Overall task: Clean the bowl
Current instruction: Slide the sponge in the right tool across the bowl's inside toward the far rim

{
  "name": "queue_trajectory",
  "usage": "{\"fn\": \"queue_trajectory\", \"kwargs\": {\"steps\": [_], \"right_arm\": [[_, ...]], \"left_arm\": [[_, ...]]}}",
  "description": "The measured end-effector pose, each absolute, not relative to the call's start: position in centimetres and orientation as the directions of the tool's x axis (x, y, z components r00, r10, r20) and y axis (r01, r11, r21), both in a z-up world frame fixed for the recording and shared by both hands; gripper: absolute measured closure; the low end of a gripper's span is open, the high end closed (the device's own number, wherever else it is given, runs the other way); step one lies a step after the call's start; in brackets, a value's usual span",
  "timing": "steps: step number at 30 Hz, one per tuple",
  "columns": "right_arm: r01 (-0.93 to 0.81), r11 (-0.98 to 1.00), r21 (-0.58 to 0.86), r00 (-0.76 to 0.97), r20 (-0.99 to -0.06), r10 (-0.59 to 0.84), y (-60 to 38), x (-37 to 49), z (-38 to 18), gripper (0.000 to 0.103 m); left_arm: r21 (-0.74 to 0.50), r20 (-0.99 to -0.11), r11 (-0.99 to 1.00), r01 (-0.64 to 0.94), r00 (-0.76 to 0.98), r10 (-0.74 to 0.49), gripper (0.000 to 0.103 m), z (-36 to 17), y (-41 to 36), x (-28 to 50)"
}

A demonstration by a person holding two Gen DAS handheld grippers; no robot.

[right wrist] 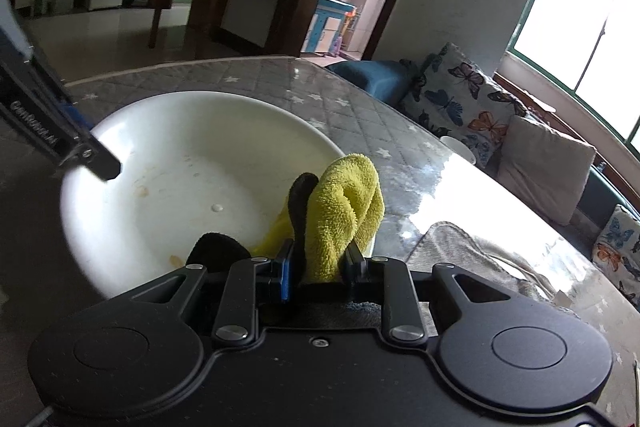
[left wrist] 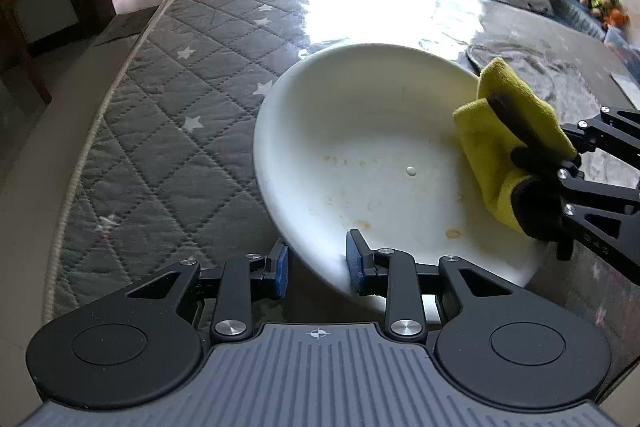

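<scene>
Nearest the left wrist camera, the left gripper is clamped on the near rim of the white bowl, which is tilted above the quilted table. Orange stains are visible inside the bowl. From the right wrist camera, the right gripper is seen closed on a folded yellow cloth at the bowl's edge. Only this view shows white lettering on the left gripper's arm, too blurred to be read. A grey cloth is partly hidden.
</scene>
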State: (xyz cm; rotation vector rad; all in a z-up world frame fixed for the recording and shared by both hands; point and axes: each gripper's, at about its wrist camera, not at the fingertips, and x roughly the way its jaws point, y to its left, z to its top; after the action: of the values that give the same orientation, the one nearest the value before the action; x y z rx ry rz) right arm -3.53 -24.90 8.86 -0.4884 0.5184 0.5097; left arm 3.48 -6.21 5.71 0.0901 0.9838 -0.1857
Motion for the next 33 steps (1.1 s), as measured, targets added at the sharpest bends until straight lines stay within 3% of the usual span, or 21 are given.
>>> {"fn": "queue_trajectory", "kwargs": {"steps": [14,33], "right_arm": [[-0.655,0.724,-0.217,0.669,-0.612,0.422,-24.0,-6.2,9.8,0.077],[-0.618,0.722,-0.310,0.719,-0.594,0.360,-23.6,-4.6,8.6,0.077]], "left_arm": [[0.040,-0.850,0.947,0.319,0.510,-0.135,0.070,6.1,-4.9,3.6],[0.082,-0.834,0.915,0.396,0.529,-0.154,0.067,5.6,-5.0,3.9]]}}
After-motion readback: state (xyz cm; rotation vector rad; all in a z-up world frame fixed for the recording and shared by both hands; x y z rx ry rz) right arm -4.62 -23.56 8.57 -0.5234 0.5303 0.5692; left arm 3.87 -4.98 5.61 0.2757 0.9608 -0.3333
